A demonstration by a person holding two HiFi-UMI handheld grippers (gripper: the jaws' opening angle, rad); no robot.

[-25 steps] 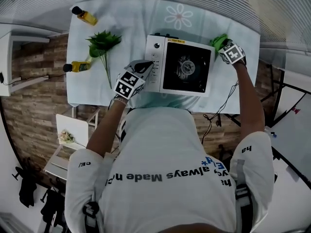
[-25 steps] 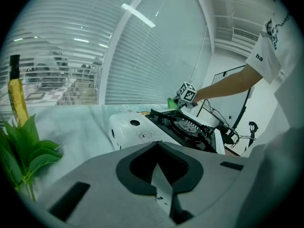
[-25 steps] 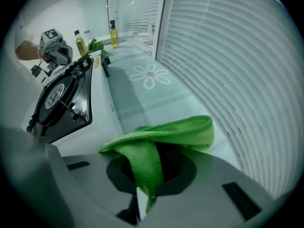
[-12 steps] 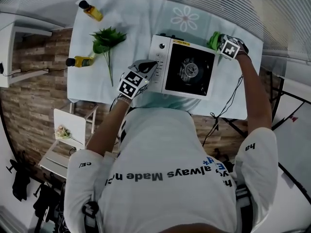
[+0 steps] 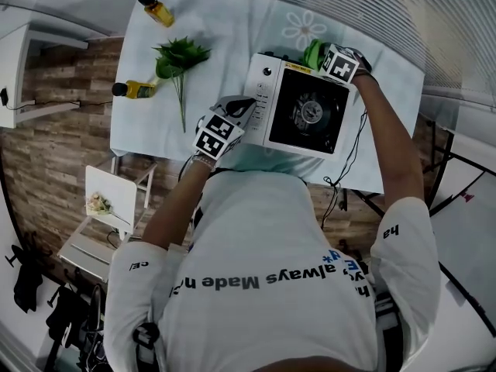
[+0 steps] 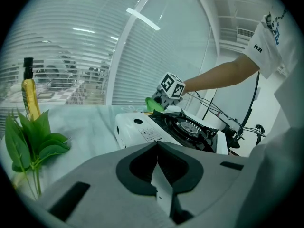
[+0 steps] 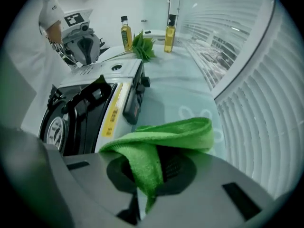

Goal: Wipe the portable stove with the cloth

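Note:
The white portable stove (image 5: 263, 107) with a black burner top sits on the pale tablecloth; it also shows as the stove (image 6: 142, 132) and the stove (image 7: 118, 87). My right gripper (image 5: 319, 55) is shut on the green cloth (image 5: 312, 53), at the stove's far edge. In the right gripper view the cloth (image 7: 166, 137) drapes out of the right gripper (image 7: 142, 184), just beside the stove's yellow-labelled rim. My left gripper (image 5: 246, 104) is shut and holds nothing, close to the stove's near-left control panel. The left gripper (image 6: 157, 172) shows its jaws together.
A leafy green sprig (image 5: 180, 60) lies left of the stove. Two oil bottles stand on the table: one bottle (image 5: 156, 8) at the far left corner, another bottle (image 5: 136, 91) at the left edge. A window with blinds runs along the far side. A white chair (image 5: 108, 208) stands below the table.
My right gripper has carried the green cloth leftward, from the stove's right side to its far edge. The left gripper has stayed by the control panel.

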